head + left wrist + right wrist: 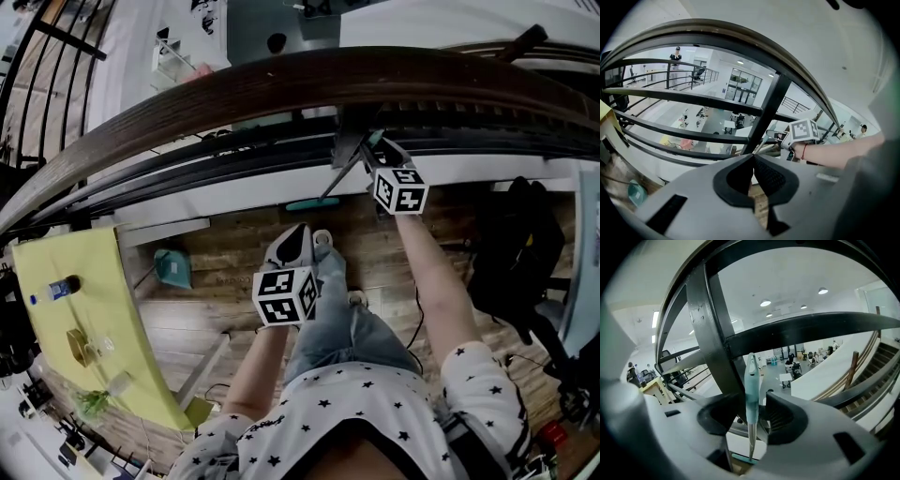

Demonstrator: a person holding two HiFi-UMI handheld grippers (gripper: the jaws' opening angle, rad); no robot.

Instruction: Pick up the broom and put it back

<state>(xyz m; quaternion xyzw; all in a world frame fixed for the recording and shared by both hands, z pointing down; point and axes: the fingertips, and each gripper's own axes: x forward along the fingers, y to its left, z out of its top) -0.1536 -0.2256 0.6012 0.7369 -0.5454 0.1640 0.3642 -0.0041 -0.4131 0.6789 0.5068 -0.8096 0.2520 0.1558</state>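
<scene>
The right gripper (751,400) has its jaws spread, and the one broom (751,380) stands upright between them: its pale teal grip rises in the gap with a sliver of space on either side, so neither pad presses it. The right arm reaches straight forward to the railing (281,80), gripper tilted downward. The left gripper (753,159) has its jaws pressed together with nothing between them; that arm is bent and held nearer the body, pointing down over the person's shoes. Only the right gripper view shows the grip's slotted top end against a black railing post; only the head view shows the teal broom head resting on the wooden floor at the railing's foot, the shaft slanting up to the gripper. The left gripper view alone catches the right hand (799,150) with a red cord at the wrist. Two grippers, two marker cubes, one yellow-green table (103,281) off to the left
</scene>
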